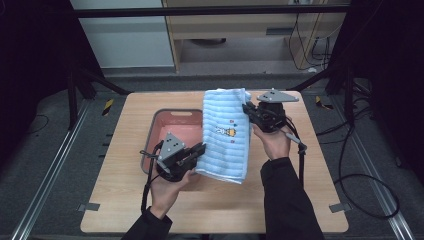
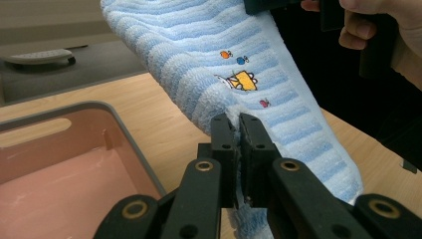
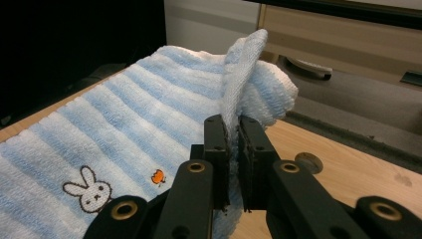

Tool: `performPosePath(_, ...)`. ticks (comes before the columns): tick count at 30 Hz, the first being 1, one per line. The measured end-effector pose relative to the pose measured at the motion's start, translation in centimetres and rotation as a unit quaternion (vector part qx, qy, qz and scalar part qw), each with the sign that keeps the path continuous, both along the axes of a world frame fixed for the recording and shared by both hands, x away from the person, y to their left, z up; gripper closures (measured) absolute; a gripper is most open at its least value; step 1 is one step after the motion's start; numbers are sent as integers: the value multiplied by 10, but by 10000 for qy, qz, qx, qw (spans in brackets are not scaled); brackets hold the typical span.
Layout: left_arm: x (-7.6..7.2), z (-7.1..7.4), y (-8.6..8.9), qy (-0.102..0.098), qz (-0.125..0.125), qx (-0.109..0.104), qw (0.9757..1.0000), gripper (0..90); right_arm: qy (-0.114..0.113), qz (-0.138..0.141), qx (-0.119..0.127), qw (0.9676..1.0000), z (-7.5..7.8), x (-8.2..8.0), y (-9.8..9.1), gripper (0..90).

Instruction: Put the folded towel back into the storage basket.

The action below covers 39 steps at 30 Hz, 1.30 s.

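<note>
In the high view, the person's forearms in dark sleeves come in from the near edge of the wooden tabletop (image 1: 115,210). The left hand (image 1: 167,192) holds the left gripper (image 1: 200,150) over the near middle of the tabletop, and its jaws are closed on the near left edge of a light blue striped towel (image 1: 225,135). In the left gripper view, the two black jaws stand pressed together with a fold of the towel (image 2: 239,64) pinched between them, and fringe hangs below the pads.

The towel is held up off the tabletop, stretched between the two grippers, and slopes from the left gripper up and away toward the far right. A small embroidered picture in yellow and orange shows on its upper face. Its left part hangs over the right side of a pink basin (image 1: 172,122) with a grey rim, which sits on the tabletop left of centre. In the left gripper view, the basin (image 2: 74,164) lies to the left of the jaws.

Farther off, the right hand (image 1: 274,142) holds the right gripper (image 1: 248,112) at the towel's far right edge. In the right gripper view, its jaws are closed tight on a thin upright fold of the towel (image 3: 149,129), and a small white rabbit and an orange mark are stitched on the cloth.

Beyond the tabletop are grey floor, cables and a pale wooden cabinet (image 1: 240,30).
</note>
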<state>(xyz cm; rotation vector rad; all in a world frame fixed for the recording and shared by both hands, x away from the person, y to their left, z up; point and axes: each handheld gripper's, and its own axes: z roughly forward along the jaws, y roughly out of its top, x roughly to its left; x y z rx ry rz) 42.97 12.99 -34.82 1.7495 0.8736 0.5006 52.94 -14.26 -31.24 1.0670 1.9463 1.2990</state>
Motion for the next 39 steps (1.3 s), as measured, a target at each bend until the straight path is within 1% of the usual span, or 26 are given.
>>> performPosePath(1, 0, 1, 3, -7, 23, 8, 10000, 858, -2, 6, 19, 10000, 1, 1, 2, 841)
performPosePath(2, 1, 2, 8, -26, 66, 9, 10000, 858, -18, 46, 20, 10000, 3, 5, 9, 841)
performPosePath(3, 1, 2, 8, -26, 66, 9, 10000, 858, 0, 60, 28, 10000, 4, 6, 11, 841)
performPosePath(4, 1, 3, 10, -25, 93, -10, 10000, 858, 0, 60, 28, 10000, 4, 6, 11, 841)
performPosePath(5, 2, 4, 13, -24, 108, -16, 9999, 858, -8, 88, 26, 10000, 5, 8, 17, 841)
performPosePath(7, 3, 5, 18, -20, 143, -57, 9999, 858, -5, 102, 21, 9999, 5, 10, 20, 841)
performPosePath(8, 3, 6, 23, -19, 181, -58, 9998, 857, -14, 135, 18, 9999, 5, 13, 26, 841)
performPosePath(9, 3, 6, 23, -19, 181, -58, 9998, 858, -3, 146, 39, 9999, 5, 13, 28, 841)
performPosePath(10, 4, 6, 25, -26, 200, -56, 9998, 858, -3, 146, 39, 9999, 5, 13, 28, 841)
performPosePath(12, 5, 7, 31, -35, 248, -79, 9997, 858, -12, 191, 34, 9998, 5, 17, 35, 841)
performPosePath(14, 6, 7, 37, -50, 298, -102, 9995, 858, -26, 219, 30, 9998, 5, 18, 39, 841)
performPosePath(16, 6, 7, 39, -52, 315, -105, 9994, 858, -37, 232, 40, 9997, 5, 19, 41, 841)
performPosePath(17, 7, 7, 43, -52, 347, -115, 9993, 858, -41, 246, 71, 9997, 5, 21, 45, 841)
performPosePath(19, 8, 7, 45, -59, 362, -104, 9993, 858, -34, 246, 72, 9997, 5, 21, 46, 841)
performPosePath(21, 9, 8, 48, -80, 389, -89, 9992, 858, -61, 276, 81, 9996, 4, 24, 52, 841)
performPosePath(26, 11, 7, 59, -76, 490, -158, 9986, 858, -61, 319, 102, 9994, 3, 28, 60, 841)
performPosePath(27, 12, 6, 62, -80, 513, -153, 9985, 858, -64, 343, 120, 9993, 3, 30, 65, 841)
performPosePath(29, 13, 6, 64, -73, 526, -145, 9985, 858, -70, 352, 116, 9993, 2, 31, 67, 841)
performPosePath(31, 15, 6, 70, -67, 575, -155, 9982, 858, -107, 411, 129, 9990, 2, 36, 75, 841)
performPosePath(33, 16, 6, 72, -71, 602, -160, 9980, 858, -108, 427, 137, 9989, 2, 37, 78, 841)
performPosePath(35, 17, 6, 77, -60, 652, -173, 9977, 858, -107, 457, 206, 9987, 2, 40, 84, 841)
performPosePath(39, 20, 6, 86, -39, 750, -205, 9970, 858, -84, 514, 208, 9984, 0, 46, 94, 841)
